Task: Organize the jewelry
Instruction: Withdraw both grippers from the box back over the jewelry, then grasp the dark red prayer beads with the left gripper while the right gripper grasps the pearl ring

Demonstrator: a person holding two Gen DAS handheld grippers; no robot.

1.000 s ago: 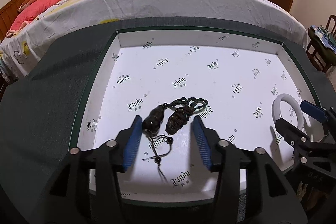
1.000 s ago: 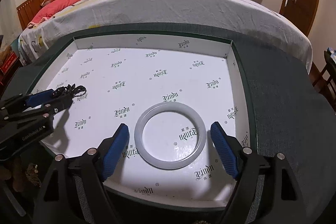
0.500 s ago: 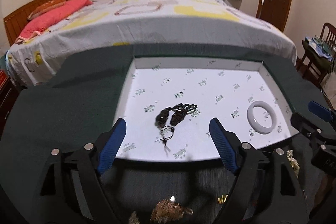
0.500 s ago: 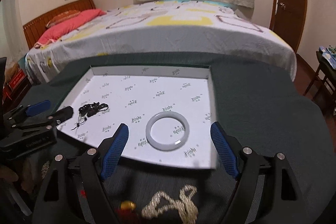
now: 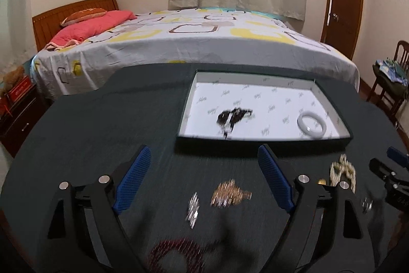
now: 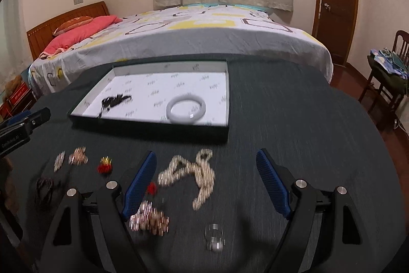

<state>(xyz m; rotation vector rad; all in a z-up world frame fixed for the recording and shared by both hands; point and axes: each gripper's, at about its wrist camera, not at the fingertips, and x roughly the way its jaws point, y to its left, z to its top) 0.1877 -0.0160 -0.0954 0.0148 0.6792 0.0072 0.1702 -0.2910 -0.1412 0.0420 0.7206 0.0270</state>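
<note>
A shallow box with a white printed lining (image 5: pixel 281 91) (image 6: pixel 143 79) lies on the dark table. In it are a black beaded necklace (image 5: pixel 231 118) (image 6: pixel 112 101) and a pale jade bangle (image 5: pixel 311 124) (image 6: pixel 186 109). My left gripper (image 5: pixel 204 181) is open and empty, held above loose pieces: a gold cluster (image 5: pixel 228 195), a silver piece (image 5: pixel 193 206) and a dark red bracelet (image 5: pixel 176 255). My right gripper (image 6: pixel 205 181) is open and empty above a pearl necklace (image 6: pixel 196 173), a sparkly cluster (image 6: pixel 149 219) and a clear ring (image 6: pixel 214 237).
A small red and gold piece (image 6: pixel 105 164), two small clusters (image 6: pixel 78 155) and a dark bracelet (image 6: pixel 46 187) lie on the table's left. A bed (image 5: pixel 204 42) stands behind the table. A chair (image 6: pixel 388 68) with clothes and a door (image 6: pixel 334 1) are on the right.
Both grippers have pulled back and up out of the box, leaving the necklace and the bangle inside. The loose jewelry in front of the box has come into view.
</note>
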